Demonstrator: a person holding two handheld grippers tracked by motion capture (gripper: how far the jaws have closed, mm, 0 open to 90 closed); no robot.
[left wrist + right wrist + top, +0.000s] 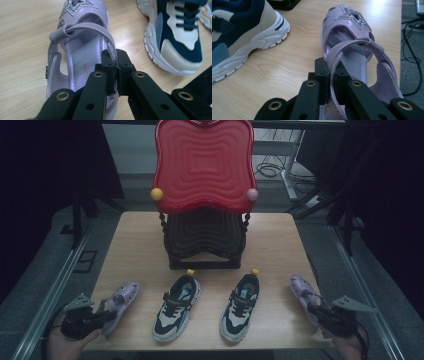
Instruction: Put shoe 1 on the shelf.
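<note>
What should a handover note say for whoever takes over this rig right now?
Left tool: shut on the left sandal, pinching its side strap near the heel.
Right tool: shut on the right sandal, same kind of grip.
Both sandals seem to rest on the table at its outer front corners; two sneakers stand between them, in front of the rack.
Done: both sandals gripped.
Left: probably lifting them and placing them, perhaps on the rack.

two lilac strap sandals, silver glitter star on each toe. left sandal (119,301) sole-down at the table's near-left edge, toe angled away and right. right sandal (303,292) sole-down at the near-right edge, toe angled away and left. both upright, straps closed.
</note>
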